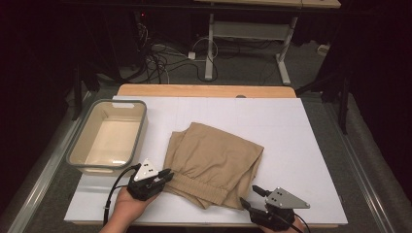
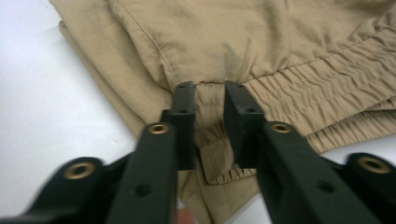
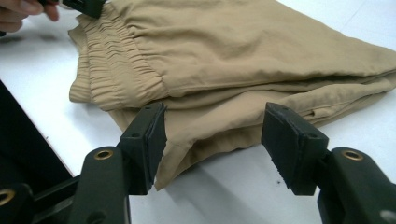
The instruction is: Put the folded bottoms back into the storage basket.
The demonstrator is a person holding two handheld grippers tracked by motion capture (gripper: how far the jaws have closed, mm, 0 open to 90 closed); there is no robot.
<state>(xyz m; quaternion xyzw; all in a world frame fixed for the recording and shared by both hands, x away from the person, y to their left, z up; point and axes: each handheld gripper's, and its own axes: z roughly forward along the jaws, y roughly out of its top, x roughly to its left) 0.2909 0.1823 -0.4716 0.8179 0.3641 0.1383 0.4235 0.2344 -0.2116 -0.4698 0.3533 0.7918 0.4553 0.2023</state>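
Folded tan woven-fabric shorts (image 1: pixel 212 162) lie on the white board tabletop (image 1: pixel 301 141), near its front edge, just right of the cream plastic bin with a grey rim (image 1: pixel 141 130). Cloth is thin, matte, lightly creased; several layers are stacked, edges offset at the left side. The elasticated waistband (image 2: pixel 322 93) is gathered into fine ribs with stitch lines and runs along the front edge of the bundle.

Left gripper (image 2: pixel 211 95): black jaws pinch a fold of the waistband corner, fabric bunched between the pads; grip closed on the shorts. In the high view it sits at the bundle's front-left corner (image 1: pixel 165 175).

Right gripper (image 3: pixel 212 133): jaws stand apart, straddling the front-right corner of the bundle; the black rubbery pads (image 3: pixel 156 135) show no pressure on the cloth. In the high view it rests at the front-right corner (image 1: pixel 250 196).

Bin interior is smooth, rectangular, with rounded corners.
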